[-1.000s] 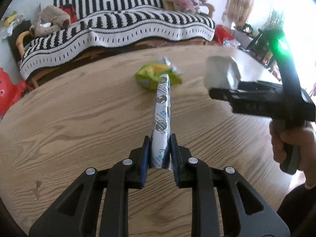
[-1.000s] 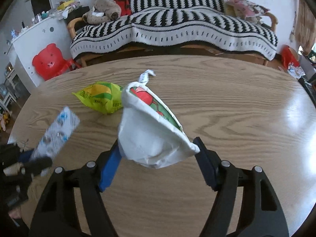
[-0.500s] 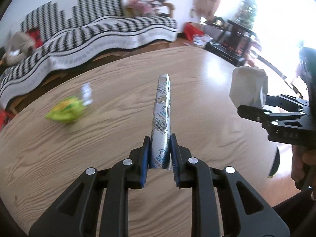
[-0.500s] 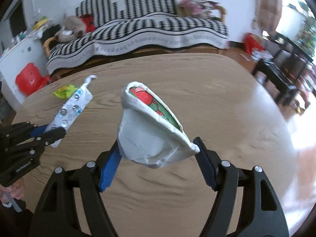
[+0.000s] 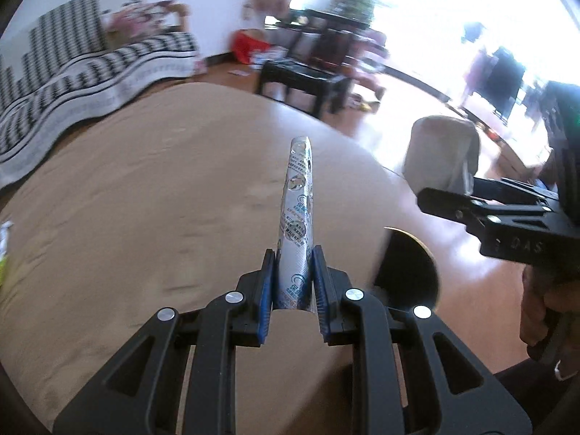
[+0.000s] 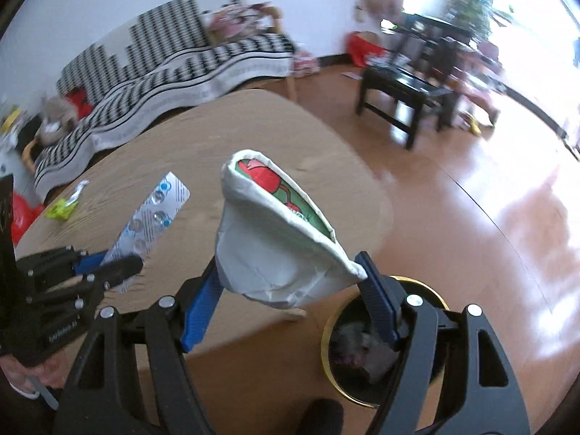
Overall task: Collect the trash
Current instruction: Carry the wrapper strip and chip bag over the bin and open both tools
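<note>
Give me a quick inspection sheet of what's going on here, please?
Surface: round wooden table, mostly bare.
Job's things: silver blister pack in the left gripper; crumpled white wrapper in the right gripper; dark bin with gold rim on the floor beside the table, trash inside.
Clutter: green snack bag on the table's far side.
Grippers: both shut on their items.
Cables: nothing seen.
Surroundings: striped sofa, dark side table, glossy floor, bright window.

We see a round wooden table [image 6: 232,137]. A small green wrapper [image 6: 61,208] lies on it, far left.
</note>
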Demonstrator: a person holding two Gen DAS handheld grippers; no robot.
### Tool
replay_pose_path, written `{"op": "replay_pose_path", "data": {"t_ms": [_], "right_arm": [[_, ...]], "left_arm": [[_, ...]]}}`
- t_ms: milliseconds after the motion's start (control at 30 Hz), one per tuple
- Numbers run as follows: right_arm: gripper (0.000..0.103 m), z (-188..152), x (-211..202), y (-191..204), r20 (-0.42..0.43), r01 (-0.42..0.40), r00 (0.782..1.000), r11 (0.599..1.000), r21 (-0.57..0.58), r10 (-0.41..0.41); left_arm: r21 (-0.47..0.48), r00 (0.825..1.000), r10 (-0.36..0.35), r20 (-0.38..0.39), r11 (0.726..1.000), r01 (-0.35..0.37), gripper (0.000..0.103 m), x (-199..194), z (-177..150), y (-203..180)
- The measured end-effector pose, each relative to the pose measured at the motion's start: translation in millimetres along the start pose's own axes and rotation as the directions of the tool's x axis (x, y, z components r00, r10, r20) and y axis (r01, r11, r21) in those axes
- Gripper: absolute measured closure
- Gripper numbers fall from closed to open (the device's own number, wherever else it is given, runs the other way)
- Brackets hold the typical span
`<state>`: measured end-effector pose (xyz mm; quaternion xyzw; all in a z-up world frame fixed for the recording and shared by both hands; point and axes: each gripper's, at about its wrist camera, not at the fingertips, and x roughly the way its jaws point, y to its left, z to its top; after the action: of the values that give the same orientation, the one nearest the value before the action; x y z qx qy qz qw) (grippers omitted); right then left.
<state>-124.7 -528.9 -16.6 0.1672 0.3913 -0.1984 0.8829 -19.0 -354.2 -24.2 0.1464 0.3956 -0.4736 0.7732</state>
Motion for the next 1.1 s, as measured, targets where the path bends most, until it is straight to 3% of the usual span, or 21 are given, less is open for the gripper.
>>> {"op": "replay_pose_path", "data": {"t_ms": [267, 433, 767, 1100], "right_arm": [[0.032, -35.5, -16.9, -102.0, -0.032, 0.076, 0.997, 0.987, 0.140, -0.072], [0.032, -56.1, -17.2, -139.8, -0.073, 0.090, 0.994, 0.974, 0.206, -0.076], [0.032, -66.2, -13.4, -149.4, -0.108, 0.094, 0.992, 0.969, 0.228, -0.071], [0.032, -61.5, -9.9, -149.5, -0.110, 0.094, 0.991, 0.970, 0.225, -0.071]], "left_arm": [[0.111, 0.990, -0.125, -0.072, 0.985, 0.132, 0.083, 51.7, -10.0, -96.5], [0.136, 0.982, -0.153, -0.114, 0.976, 0.168, 0.083, 76.6, -13.3, -123.2], [0.150, 0.971, -0.175, -0.163, 0.968, 0.199, 0.083, 104.1, -12.1, -137.9], [0.144, 0.973, -0.168, -0.160, 0.971, 0.191, 0.082, 108.0, -10.2, -140.7]]}}
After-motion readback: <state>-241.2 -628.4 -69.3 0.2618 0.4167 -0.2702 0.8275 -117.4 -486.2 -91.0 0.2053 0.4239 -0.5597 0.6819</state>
